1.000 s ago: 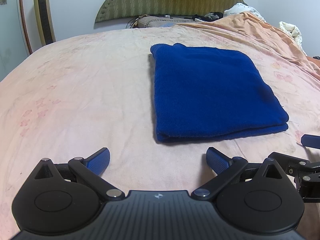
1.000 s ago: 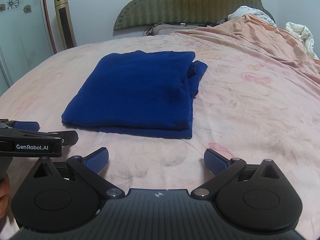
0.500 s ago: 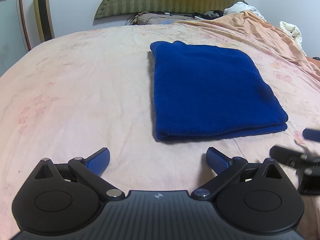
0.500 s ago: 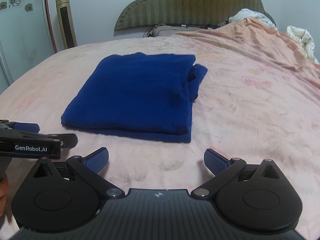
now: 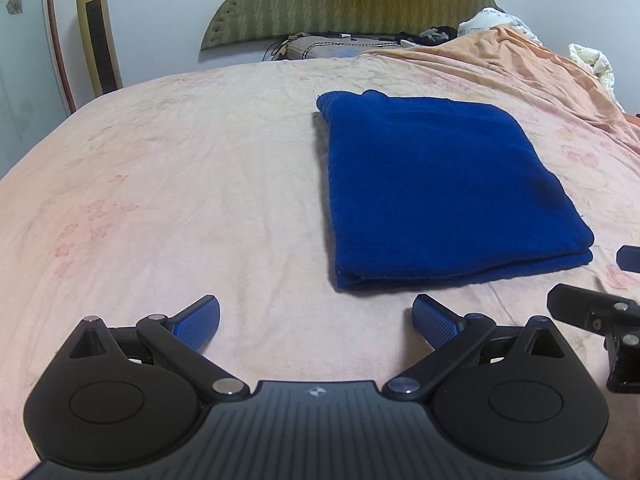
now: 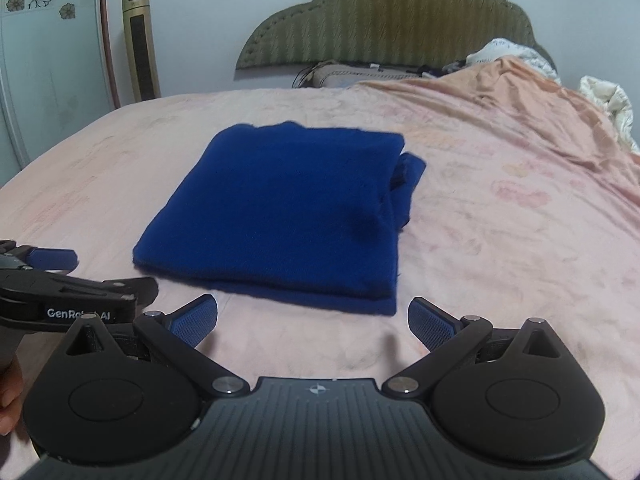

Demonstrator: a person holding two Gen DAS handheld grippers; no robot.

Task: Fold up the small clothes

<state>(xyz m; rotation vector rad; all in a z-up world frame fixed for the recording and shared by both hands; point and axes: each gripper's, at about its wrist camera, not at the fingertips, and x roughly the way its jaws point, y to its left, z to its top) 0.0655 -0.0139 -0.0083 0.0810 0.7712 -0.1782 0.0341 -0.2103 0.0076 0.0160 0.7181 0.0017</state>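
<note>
Right gripper [image 5: 624, 280]: cut off by the left-wrist view's right edge, one blue pad partly showing.
Person's hand [image 6: 10, 396]: only a sliver showed at the frame edge.
Dark clutter by the padded olive headboard [image 5: 352, 0]: too small to identify.

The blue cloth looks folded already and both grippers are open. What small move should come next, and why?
Probably tidy the right side: the blue cloth lies folded flat on the bed sheet, but a loose fold sticks out there. The right gripper, open and empty, could tuck it under. The left gripper holds nothing.
</note>
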